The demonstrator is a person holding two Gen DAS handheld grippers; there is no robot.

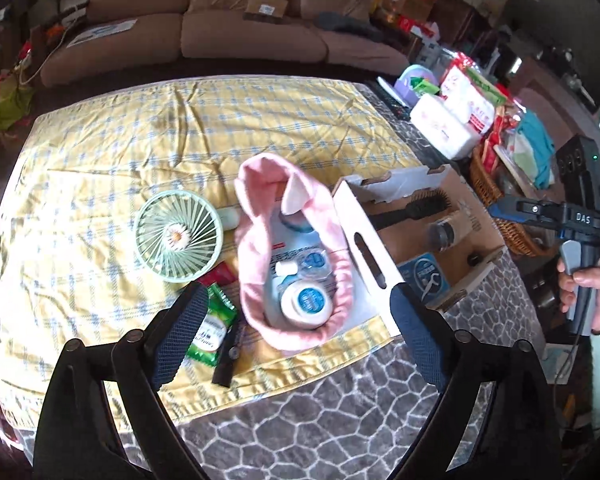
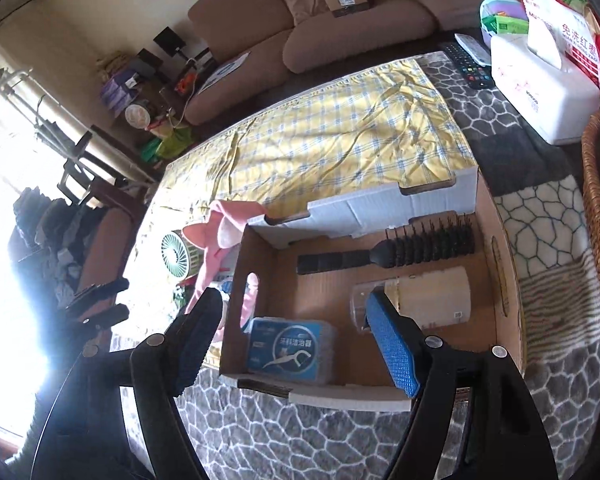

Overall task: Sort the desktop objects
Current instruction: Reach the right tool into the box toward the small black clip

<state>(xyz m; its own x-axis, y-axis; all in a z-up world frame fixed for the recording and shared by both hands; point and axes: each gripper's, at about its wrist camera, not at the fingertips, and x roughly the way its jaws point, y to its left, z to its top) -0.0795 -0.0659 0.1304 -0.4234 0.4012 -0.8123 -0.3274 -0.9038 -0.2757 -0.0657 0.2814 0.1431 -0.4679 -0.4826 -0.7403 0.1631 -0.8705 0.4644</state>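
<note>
My left gripper (image 1: 300, 312) is open and empty above a pink headband (image 1: 252, 280) that rings a white-and-blue bottle (image 1: 304, 300) on the yellow checked cloth (image 1: 180, 128). A green mini fan (image 1: 179, 237), a green sachet (image 1: 212, 330) and a black stick (image 1: 229, 356) lie to its left. The cardboard box (image 1: 364, 248) stands to the right. In the right wrist view the box (image 2: 496, 280) holds a black hairbrush (image 2: 384, 256), a cream bottle (image 2: 432, 296) and a blue floss-pick box (image 2: 288, 350). My right gripper (image 2: 296, 340) is open and empty above the box's near edge.
A wicker basket (image 1: 496, 208) with packets, a white tissue box (image 2: 540, 80) and remote controls (image 2: 468, 64) stand at the table's right. A brown sofa (image 1: 220, 28) lies beyond the table. The grey patterned table cover (image 1: 320, 420) shows at the near edge.
</note>
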